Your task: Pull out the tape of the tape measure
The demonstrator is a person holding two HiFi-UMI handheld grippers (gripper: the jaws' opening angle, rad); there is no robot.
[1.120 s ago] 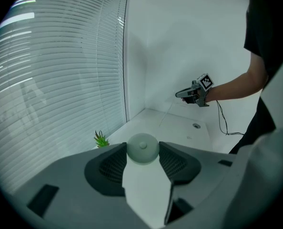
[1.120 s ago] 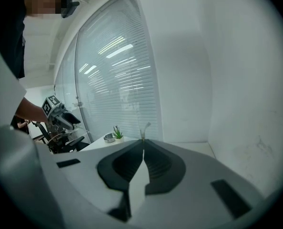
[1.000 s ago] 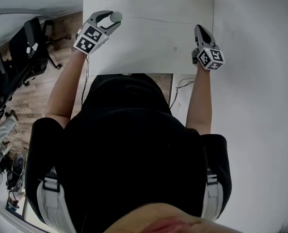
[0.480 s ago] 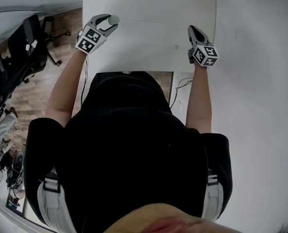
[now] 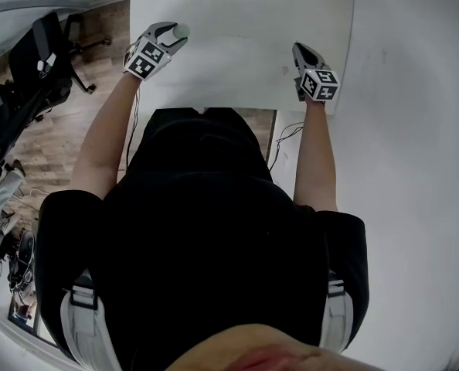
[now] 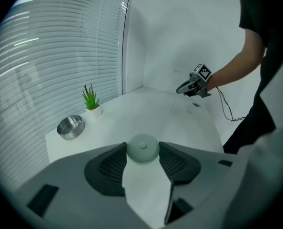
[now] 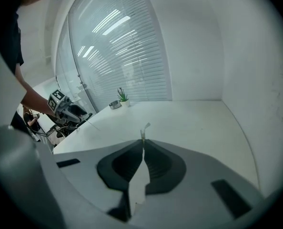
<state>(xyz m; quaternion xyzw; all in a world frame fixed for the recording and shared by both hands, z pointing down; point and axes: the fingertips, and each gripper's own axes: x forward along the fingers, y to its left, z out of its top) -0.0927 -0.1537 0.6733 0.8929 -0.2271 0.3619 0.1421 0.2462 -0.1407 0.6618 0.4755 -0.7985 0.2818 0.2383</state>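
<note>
Between the jaws of our left gripper point(image 6: 142, 152) sits the tape measure point(image 6: 142, 147), a small round pale-green case. It is clamped at its sides with the jaws about half apart. Our right gripper point(image 7: 142, 138) is pinched almost flat on the tape point(image 7: 145, 128), whose thin tip pokes out just past the fingertips. Both grippers hang low over the near edge of the white table point(image 5: 237, 14), the left one at the left and the right one at the right, well apart. At the table's far left stand a steel bowl point(image 6: 70, 127) and a small plant point(image 6: 90, 99), clear of our work.

We judge the case light and smooth, so it may slip or twist unless held across its widest part, as it is now. The tape looks thin and limp and could slide from the pads. Its end tab is the place to hold, with a straight, even pull.
</note>
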